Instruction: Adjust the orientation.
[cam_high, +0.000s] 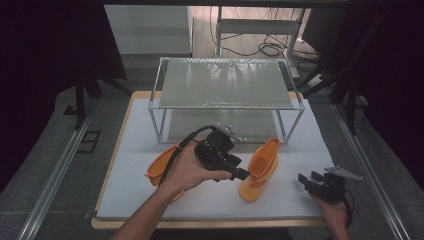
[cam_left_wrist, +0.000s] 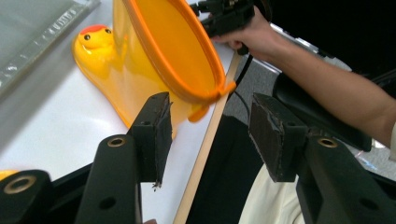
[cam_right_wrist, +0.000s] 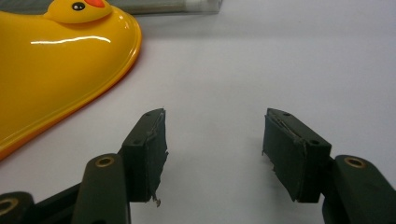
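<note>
Two orange rubber boots on the white surface (cam_high: 150, 200), in front of a metal shelf rack (cam_high: 225, 82). In the high view: one boot upright (cam_high: 260, 170) near the middle, the other boot (cam_high: 162, 167) lying to its left and half hidden behind the left hand (cam_high: 192, 170). Left gripper (cam_high: 240, 173) raised above the surface between the two boots, aimed toward the upright one, nothing in its jaws.

In the left gripper view: jaws apart with an empty gap, the upright boot's open top rim (cam_left_wrist: 173, 51) ahead and above the left pad, not touching. Duck face on the toe (cam_left_wrist: 95, 37) plain here, invisible from the high view. Right hand (cam_left_wrist: 252, 35) with its gripper visible beyond the boot, cut off by the top edge.

In the right gripper view: right gripper (cam_right_wrist: 212, 154) low over bare white surface, jaws apart and empty, a glossy boot toe with a duck head (cam_right_wrist: 79, 9) at upper left, well apart from the pads and cropped at the frame edge. In the high view, right gripper (cam_high: 310, 181) at the near right corner, well apart from the upright boot.
</note>
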